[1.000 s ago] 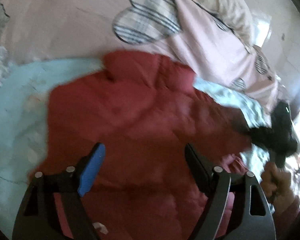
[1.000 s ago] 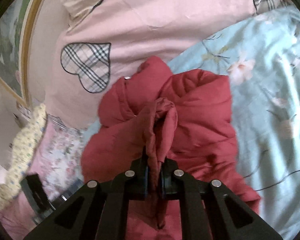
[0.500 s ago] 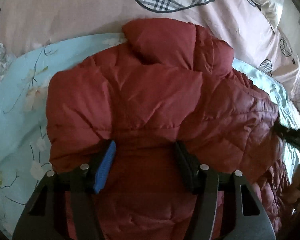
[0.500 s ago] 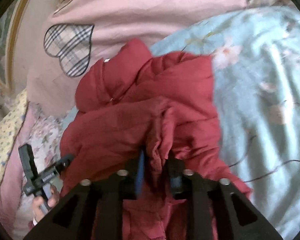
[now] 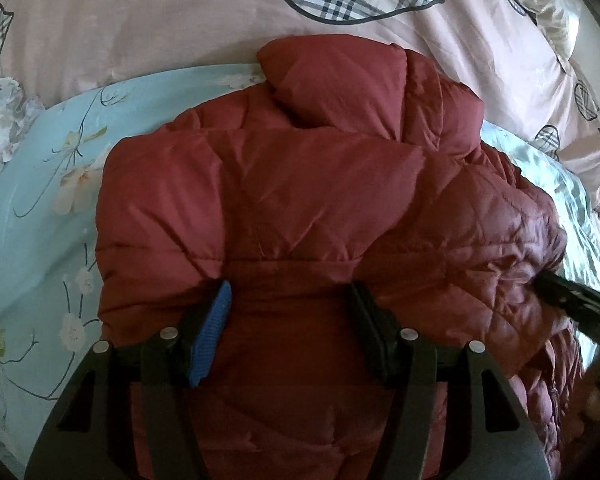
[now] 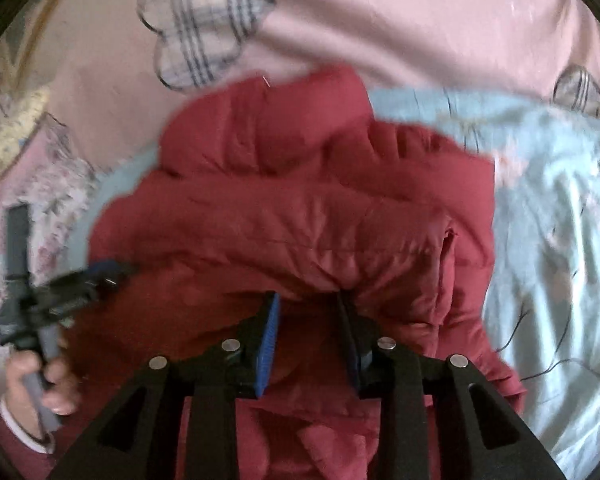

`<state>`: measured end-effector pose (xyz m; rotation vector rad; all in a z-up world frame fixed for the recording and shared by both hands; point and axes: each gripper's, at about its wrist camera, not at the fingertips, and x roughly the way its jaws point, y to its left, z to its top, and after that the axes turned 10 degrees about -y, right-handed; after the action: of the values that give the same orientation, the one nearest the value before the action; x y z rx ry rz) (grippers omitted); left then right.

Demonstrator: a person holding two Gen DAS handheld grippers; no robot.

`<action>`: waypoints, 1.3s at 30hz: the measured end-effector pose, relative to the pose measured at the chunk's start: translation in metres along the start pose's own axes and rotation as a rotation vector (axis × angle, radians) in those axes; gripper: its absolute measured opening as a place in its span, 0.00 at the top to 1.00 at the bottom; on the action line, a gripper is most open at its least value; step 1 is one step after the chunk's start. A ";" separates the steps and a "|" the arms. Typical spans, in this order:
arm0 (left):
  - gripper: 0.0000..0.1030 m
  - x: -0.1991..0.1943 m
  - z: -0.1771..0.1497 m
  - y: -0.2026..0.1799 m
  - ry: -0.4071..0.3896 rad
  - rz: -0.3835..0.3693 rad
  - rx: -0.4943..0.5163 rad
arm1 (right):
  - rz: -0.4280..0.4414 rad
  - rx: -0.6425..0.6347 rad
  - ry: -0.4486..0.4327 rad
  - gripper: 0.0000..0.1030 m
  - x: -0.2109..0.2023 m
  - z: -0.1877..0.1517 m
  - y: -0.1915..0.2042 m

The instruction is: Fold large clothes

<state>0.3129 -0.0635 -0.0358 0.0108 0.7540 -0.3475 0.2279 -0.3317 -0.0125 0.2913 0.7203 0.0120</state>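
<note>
Red padded jacket (image 5: 300, 200), folded on blue floral sheet (image 5: 40, 200); right gripper (image 6: 308, 304), earlier pinching fabric, now spread; left gripper (image 5: 292, 300) spread wide as before

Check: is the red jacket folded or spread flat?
Folded, roughly. The jacket sits in a puffy bundle on the blue sheet, one quilted layer lapped over another; no sleeve lies out to the side.

bare light-blue sheet (image 5: 32, 208) flanks the red jacket (image 5: 300, 200); pink duvet (image 5: 160, 20) borders behind.
</note>
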 end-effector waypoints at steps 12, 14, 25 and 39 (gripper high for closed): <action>0.42 -0.021 -0.012 0.007 0.002 -0.003 0.052 | -0.091 -0.002 0.023 0.75 0.014 -0.015 -0.022; 0.41 -0.015 -0.014 0.008 0.008 0.002 0.055 | -0.101 -0.011 0.026 0.75 0.014 -0.015 -0.019; 0.41 -0.010 -0.017 0.011 0.014 -0.003 0.046 | -0.145 -0.040 0.020 0.71 0.015 -0.015 -0.013; 0.36 -0.035 -0.018 0.018 0.007 -0.004 0.006 | -0.129 0.003 0.021 0.67 0.001 -0.010 -0.016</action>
<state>0.2830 -0.0332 -0.0273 0.0161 0.7600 -0.3542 0.2206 -0.3444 -0.0243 0.2477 0.7586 -0.1085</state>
